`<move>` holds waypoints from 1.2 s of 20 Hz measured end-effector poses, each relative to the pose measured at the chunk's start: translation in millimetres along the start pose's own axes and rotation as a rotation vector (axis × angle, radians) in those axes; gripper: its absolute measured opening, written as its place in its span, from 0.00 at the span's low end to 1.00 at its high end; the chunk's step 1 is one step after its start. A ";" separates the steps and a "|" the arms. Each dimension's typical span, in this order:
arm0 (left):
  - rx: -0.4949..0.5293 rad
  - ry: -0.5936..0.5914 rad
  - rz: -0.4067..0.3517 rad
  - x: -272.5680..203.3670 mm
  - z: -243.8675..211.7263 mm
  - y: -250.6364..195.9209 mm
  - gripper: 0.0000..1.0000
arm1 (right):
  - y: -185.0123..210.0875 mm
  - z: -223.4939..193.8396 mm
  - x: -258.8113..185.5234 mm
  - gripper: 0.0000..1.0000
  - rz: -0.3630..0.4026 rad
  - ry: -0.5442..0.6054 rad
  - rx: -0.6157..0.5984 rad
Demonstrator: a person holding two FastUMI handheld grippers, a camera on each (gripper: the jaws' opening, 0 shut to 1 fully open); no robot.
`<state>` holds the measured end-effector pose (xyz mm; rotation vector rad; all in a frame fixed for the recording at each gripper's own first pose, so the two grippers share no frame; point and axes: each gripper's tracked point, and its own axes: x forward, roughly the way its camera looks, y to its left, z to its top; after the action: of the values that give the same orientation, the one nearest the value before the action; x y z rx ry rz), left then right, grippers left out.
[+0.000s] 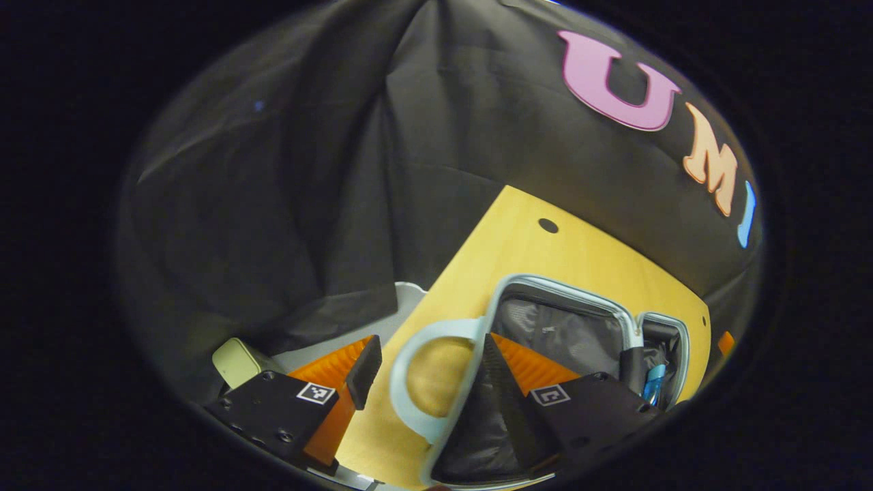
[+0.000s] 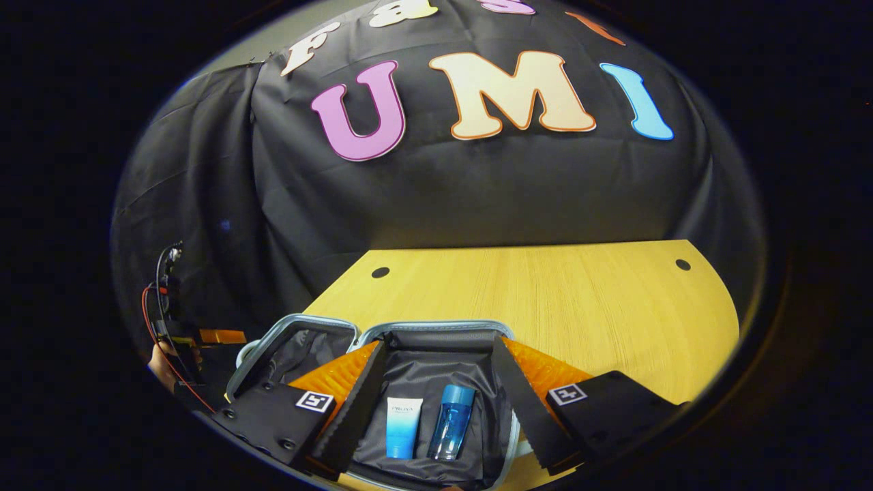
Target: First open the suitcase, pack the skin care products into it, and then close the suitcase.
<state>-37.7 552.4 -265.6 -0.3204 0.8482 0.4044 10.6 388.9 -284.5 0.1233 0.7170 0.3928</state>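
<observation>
Left gripper view: at the bottom of the frame the left gripper (image 1: 426, 372) is seen with its fingers spread wide, and nothing is clamped between them. The pale blue handle (image 1: 416, 382) of the suitcase (image 1: 566, 334) lies in the gap; whether either finger touches it cannot be told. The right-hand finger (image 1: 501, 389) is set over the dark lining of the nearer half, at lower centre. Past the fingers the suitcase is seen lying open on a wooden table (image 1: 545, 252), its pale rim running toward the right of the frame, and a blue bottle (image 1: 653, 383) is glimpsed in the far half at lower right. A small pale green box (image 1: 239, 361) is seen at lower left, beside the table's edge. Black cloth (image 1: 307, 170) hangs behind, across the upper frame. In the right gripper view the right gripper (image 2: 436, 402) is likewise held wide open at the bottom of the frame, with nothing gripped. Between its fingers, down in the lined half of the open suitcase (image 2: 436, 372), two skin care products are seen lying side by side: a white and blue tube (image 2: 402, 426) on the left and the blue bottle (image 2: 451, 421) just beside it on the right. The other half of the case is seen to the left, at lower left of centre. Farther off, bare wooden tabletop (image 2: 545, 293) stretches across the middle of the frame. At the far left edge, part of a hand (image 2: 160, 365) with a device trailing red and black wires is partly seen. The black cloth (image 2: 443, 184) fills the upper frame.
</observation>
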 end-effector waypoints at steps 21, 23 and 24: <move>0.063 0.155 -0.007 13.2 -27.6 2.8 0.05 | -21.3 -5.0 -7.3 0.98 0.009 -0.016 -0.002; 0.087 0.096 -0.004 -9.8 -6.7 -6.3 0.05 | -23.3 0.4 -15.1 0.98 0.033 -0.034 -0.027; 0.094 0.069 -0.011 -23.8 3.5 -13.5 0.04 | -26.8 5.3 -17.7 0.98 0.037 -0.054 -0.029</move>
<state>-43.2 536.9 -243.5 -0.2526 0.9300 0.3438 10.2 357.5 -276.2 0.1193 0.6564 0.4332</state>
